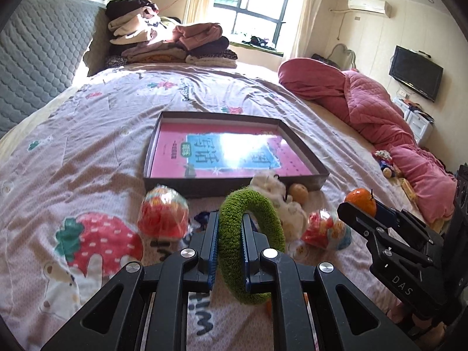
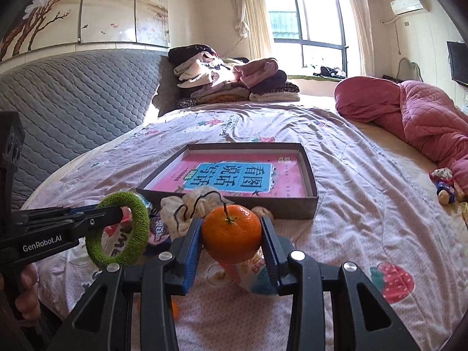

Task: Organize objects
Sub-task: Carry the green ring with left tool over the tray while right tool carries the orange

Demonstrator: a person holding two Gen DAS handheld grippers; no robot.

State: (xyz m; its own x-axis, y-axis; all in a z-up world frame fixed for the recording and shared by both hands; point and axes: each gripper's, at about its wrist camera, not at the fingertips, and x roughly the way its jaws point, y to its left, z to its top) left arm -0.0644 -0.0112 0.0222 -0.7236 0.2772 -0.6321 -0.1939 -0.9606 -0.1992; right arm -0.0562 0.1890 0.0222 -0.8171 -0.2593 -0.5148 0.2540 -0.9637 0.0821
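My left gripper (image 1: 229, 225) is shut on a fuzzy green ring (image 1: 251, 242) and holds it above the bed; the ring also shows in the right wrist view (image 2: 120, 232). My right gripper (image 2: 232, 234) is shut on an orange mandarin (image 2: 232, 234), which also shows in the left wrist view (image 1: 360, 200). A shallow grey box (image 1: 234, 188) with a pink book (image 1: 228, 153) inside lies on the bed just beyond both grippers. Two wrapped snack packs (image 1: 163, 212) (image 1: 326, 229), a white cloth (image 1: 278, 193) and a small brownish fruit (image 1: 299, 192) lie before the box.
A pink quilt (image 1: 380, 117) lies along the bed's right side with a small toy (image 1: 386, 163) beside it. Folded clothes (image 1: 166, 41) are piled at the far end. A grey padded headboard (image 1: 35, 67) is on the left.
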